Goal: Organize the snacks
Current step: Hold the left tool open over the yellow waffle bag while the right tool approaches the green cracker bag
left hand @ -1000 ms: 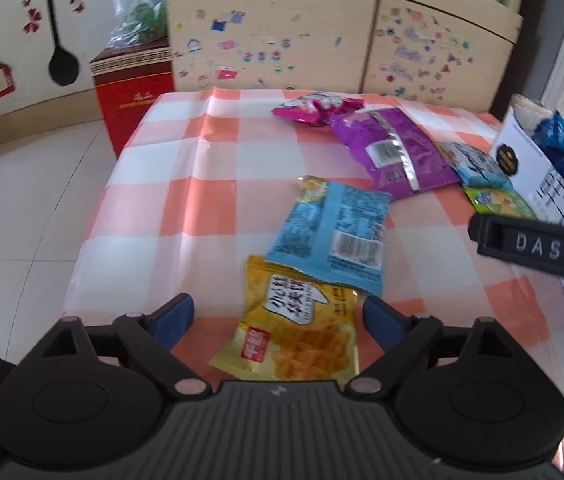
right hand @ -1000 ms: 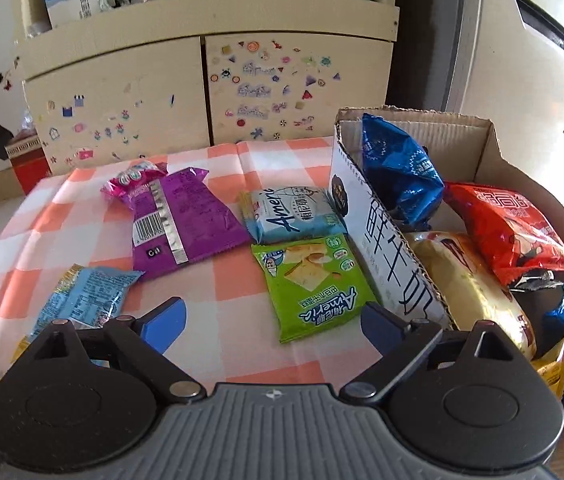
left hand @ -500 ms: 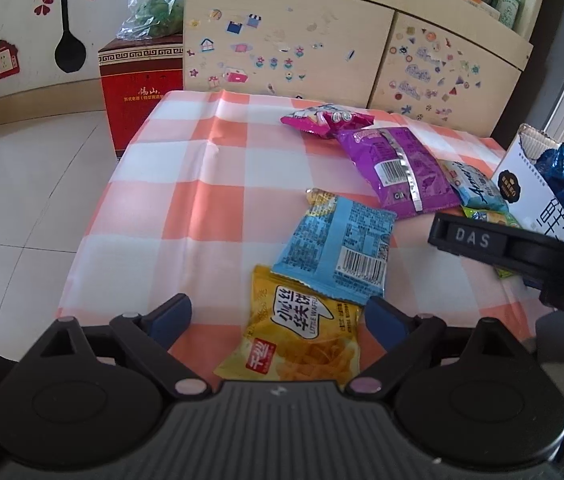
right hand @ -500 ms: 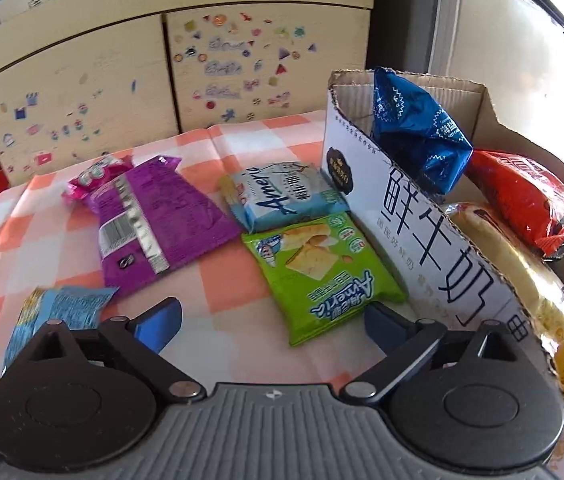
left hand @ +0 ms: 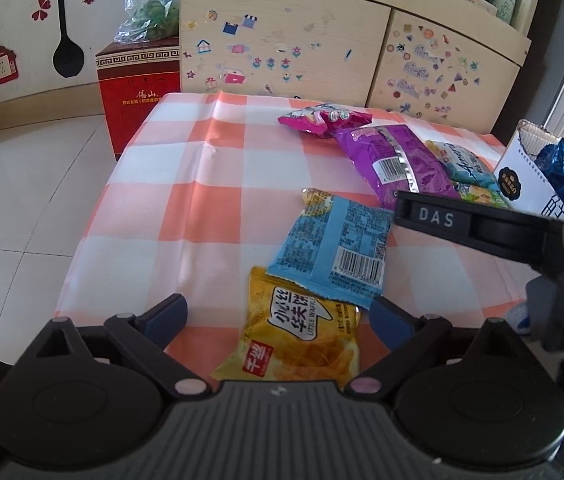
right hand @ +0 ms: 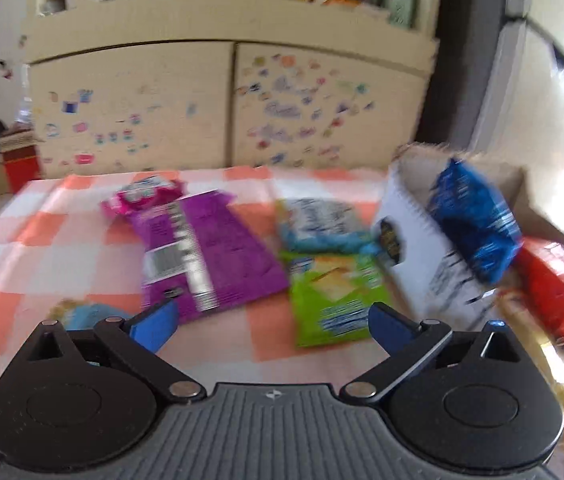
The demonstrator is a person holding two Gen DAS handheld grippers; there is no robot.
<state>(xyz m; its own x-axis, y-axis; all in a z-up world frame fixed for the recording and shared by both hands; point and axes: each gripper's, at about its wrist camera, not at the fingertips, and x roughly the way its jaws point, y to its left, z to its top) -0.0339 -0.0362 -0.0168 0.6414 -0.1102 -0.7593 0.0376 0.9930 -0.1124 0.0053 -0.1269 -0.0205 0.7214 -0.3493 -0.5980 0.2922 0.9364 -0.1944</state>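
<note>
a stickered beige cabinet [left hand: 321, 52] stands on the white tiled floor [left hand: 22, 184] by a decal-covered wall [left hand: 14, 12].

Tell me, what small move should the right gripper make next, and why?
Probably ease down onto the green packet and close. The right gripper is open and empty, the packet lies flat on the cloth just ahead between its fingers, and it sits right beside the box that already holds other snacks. The view is blurred, so alignment is uncertain.
</note>
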